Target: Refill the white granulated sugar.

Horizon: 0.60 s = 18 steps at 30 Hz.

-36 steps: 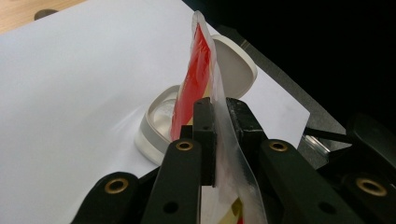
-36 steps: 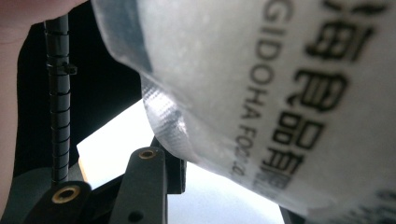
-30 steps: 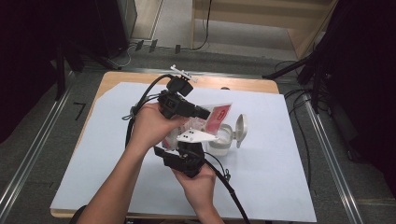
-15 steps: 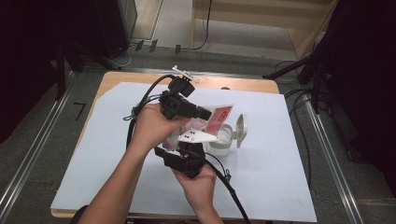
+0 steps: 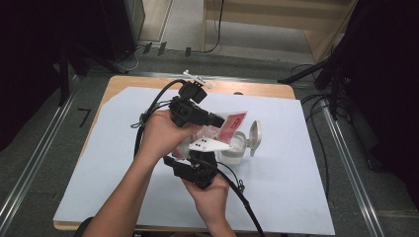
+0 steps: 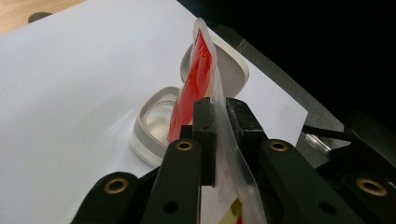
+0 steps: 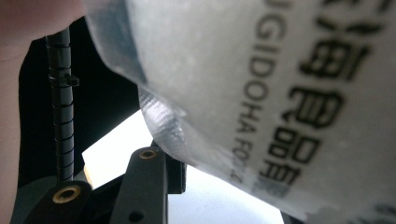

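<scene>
White table cover point(image 5: 296, 197) below; red sachet point(image 6: 198, 79) clenched upright in left claw point(image 6: 222, 116) — right claw's point(image 7: 154, 163) grip unclear.

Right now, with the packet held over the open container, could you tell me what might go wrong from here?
The left gripper pinches only the clear edge of the red packet, so it could slip or tear unevenly. The packet hangs above the white container, which sits loose on white paper; a tug or bump could tip it. The packet also presses close against the right gripper's camera, hiding its jaws.
</scene>
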Motion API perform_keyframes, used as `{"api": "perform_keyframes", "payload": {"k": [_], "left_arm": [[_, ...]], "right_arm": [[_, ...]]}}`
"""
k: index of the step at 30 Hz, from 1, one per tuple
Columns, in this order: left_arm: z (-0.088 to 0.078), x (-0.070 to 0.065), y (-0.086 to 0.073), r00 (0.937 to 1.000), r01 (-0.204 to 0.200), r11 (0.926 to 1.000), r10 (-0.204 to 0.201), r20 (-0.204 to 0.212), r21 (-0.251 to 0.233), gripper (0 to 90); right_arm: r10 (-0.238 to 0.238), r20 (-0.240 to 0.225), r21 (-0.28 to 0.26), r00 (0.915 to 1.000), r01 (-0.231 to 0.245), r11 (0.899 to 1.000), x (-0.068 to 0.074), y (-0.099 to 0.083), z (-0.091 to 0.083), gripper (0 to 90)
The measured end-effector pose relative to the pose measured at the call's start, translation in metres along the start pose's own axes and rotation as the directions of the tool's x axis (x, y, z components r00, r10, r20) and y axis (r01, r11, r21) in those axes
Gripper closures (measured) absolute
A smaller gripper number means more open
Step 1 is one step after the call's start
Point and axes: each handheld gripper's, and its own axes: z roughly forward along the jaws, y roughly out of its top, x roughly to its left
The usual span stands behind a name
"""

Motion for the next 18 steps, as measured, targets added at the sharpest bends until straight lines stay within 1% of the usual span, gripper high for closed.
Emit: {"api": "perform_keyframes", "payload": {"k": [5, 18], "left_arm": [[-0.0006, -0.0006, 0.0002, 1.0000, -0.006, 1.0000, 0.006, -0.005, 0.005, 83.4], [-0.0007, -0.0011, -0.0003, 0.9999, -0.011, 0.9999, 0.011, -0.002, 0.002, 83.5]], "right_arm": [[-0.001, 0.000, 0.001, 1.0000, 0.001, 1.000, 0.0002, 0.0000, -0.0002, 64.3], [-0.009, 0.001, 0.002, 1.0000, 0.009, 1.000, 0.0000, 0.0001, 0.0002, 64.3]]}}
